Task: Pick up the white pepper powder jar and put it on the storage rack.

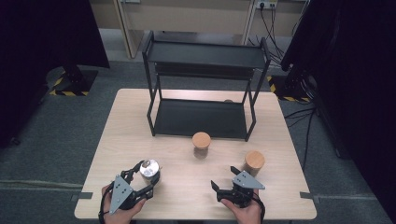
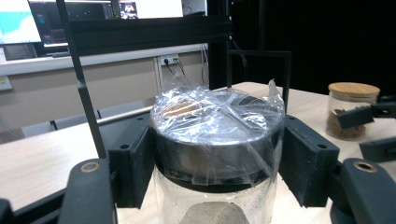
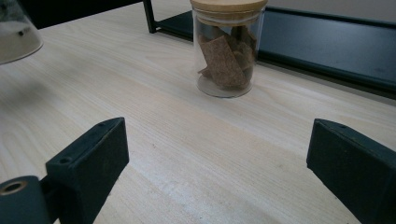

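A glass jar (image 1: 150, 168) with a dark lid under crinkled clear wrap (image 2: 217, 116) sits between the pads of my left gripper (image 1: 148, 176), which is shut on it just under the lid at the table's front left. In the right gripper view its base (image 3: 16, 32) appears slightly off the wood. My right gripper (image 1: 223, 177) stands open at the front right, jaws wide apart over bare table (image 3: 217, 158). It points at a wooden-lidded jar (image 3: 226, 51) holding brown cork pieces.
A black two-tier rack (image 1: 201, 119) stands at the back of the table. One wooden-lidded jar (image 1: 201, 140) stands just in front of it, and another (image 1: 255, 160) is near my right gripper. Bare wood (image 1: 187, 186) lies between the two hands.
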The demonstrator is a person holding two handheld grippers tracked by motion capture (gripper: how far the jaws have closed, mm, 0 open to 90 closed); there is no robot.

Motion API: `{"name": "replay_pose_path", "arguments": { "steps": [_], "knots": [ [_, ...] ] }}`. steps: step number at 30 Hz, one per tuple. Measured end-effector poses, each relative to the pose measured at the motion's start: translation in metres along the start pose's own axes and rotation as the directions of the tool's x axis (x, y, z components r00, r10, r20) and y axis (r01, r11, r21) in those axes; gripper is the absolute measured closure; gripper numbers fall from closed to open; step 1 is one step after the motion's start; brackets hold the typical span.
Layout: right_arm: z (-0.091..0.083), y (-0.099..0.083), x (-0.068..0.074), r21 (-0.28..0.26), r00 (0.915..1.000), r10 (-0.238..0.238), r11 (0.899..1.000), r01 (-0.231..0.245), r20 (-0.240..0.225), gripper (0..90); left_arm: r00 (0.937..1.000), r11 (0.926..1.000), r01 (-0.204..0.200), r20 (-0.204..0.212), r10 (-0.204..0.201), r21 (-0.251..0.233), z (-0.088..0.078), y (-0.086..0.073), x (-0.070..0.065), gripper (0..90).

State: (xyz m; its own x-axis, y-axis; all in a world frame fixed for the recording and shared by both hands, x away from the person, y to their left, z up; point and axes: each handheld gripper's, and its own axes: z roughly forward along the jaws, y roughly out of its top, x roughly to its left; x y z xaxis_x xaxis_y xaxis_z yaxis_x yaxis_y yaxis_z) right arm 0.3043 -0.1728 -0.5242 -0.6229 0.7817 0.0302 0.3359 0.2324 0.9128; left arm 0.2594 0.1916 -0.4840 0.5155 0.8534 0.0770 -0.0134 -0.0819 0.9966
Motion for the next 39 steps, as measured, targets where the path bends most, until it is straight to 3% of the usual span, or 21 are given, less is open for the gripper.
{"name": "replay_pose_path", "arguments": {
  "steps": [26, 39],
  "knots": [
    [0.000, 0.000, 0.000, -0.003, 1.0000, 0.003, 1.000, -0.003, 0.002, 6.0, 0.9969, 0.9997, -0.024, -0.075, 0.024, 0.001, 0.047, 0.018, 0.001, 34.4],
    [0.000, 0.000, 0.000, -0.005, 1.0000, 0.007, 1.000, -0.007, 0.007, 6.0, 0.9937, 0.9998, -0.019, -0.110, 0.019, 0.001, 0.069, 0.023, 0.009, 34.4]
  ]
}}
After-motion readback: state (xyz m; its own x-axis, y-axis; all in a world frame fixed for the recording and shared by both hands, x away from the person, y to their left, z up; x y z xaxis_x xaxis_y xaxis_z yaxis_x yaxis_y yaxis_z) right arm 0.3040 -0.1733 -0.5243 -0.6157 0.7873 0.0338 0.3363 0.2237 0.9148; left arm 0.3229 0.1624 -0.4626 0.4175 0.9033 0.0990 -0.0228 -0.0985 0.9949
